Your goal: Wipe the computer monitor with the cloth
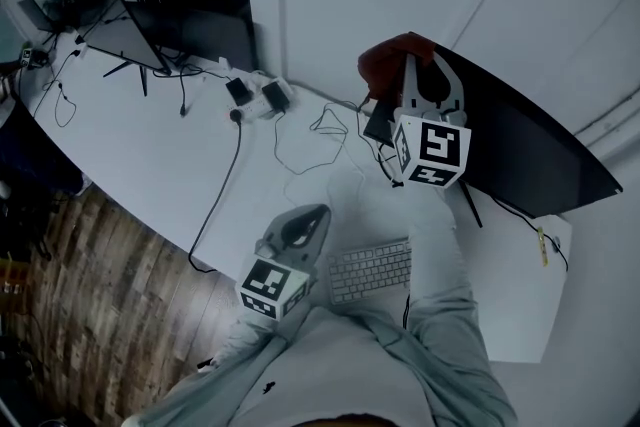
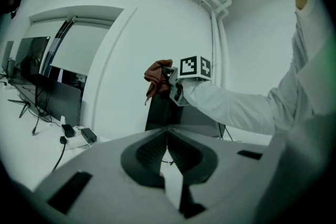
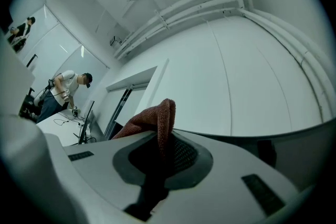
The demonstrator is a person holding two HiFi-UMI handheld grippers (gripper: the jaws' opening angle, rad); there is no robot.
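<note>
A dark computer monitor (image 1: pixel 520 140) stands on the white desk (image 1: pixel 150 155), its screen edge-on to me. My right gripper (image 1: pixel 415 65) is raised at the monitor's upper left corner, shut on a red-brown cloth (image 1: pixel 385 63). In the right gripper view the cloth (image 3: pixel 152 120) bunches up between the jaws of the right gripper (image 3: pixel 165 136), with the monitor's top edge (image 3: pixel 273 136) just beyond. My left gripper (image 1: pixel 303 227) hangs low over the desk by the keyboard, shut and holding nothing. The left gripper view looks past the left gripper (image 2: pixel 167 131) up at the cloth (image 2: pixel 156 77) and monitor (image 2: pixel 160 113).
A white keyboard (image 1: pixel 370 270) lies near the desk's front edge. A power strip with plugs (image 1: pixel 258 100) and loose cables (image 1: pixel 300 150) lie mid-desk. A second monitor (image 1: pixel 125 30) stands at the far left. Wooden floor (image 1: pixel 90 285) lies left of the desk. A person (image 3: pixel 63 92) stands far off.
</note>
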